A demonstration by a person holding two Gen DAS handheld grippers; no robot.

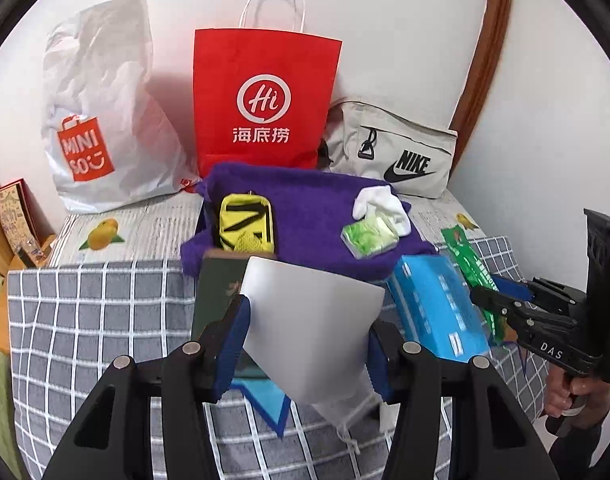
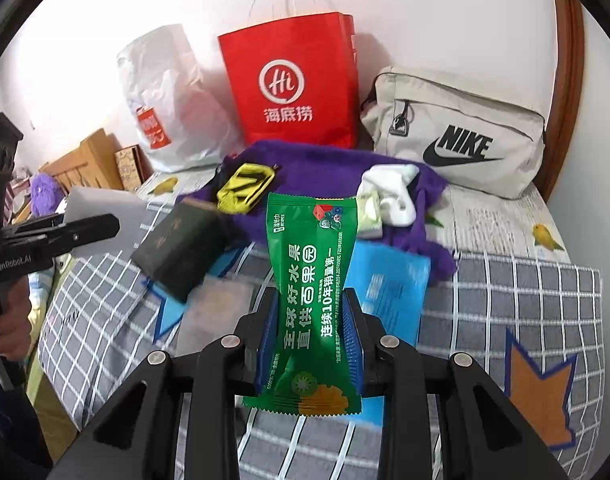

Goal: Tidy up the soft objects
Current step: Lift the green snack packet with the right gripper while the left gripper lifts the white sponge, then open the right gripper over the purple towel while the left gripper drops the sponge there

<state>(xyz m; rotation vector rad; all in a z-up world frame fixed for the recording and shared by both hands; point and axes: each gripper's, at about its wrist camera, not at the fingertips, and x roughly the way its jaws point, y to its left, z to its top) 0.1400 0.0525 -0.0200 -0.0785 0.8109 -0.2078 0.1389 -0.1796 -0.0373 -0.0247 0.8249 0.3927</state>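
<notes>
We angle both tools downward over the bed. Left hand-held gripper [image 1: 307,332] clenches a flat grey-white pouch [image 1: 313,320]; right hand-held gripper [image 2: 311,336] clenches a green foil snack packet [image 2: 311,280]. Beyond, a red paper bag [image 2: 293,88] stands upright, contents hidden.
</notes>
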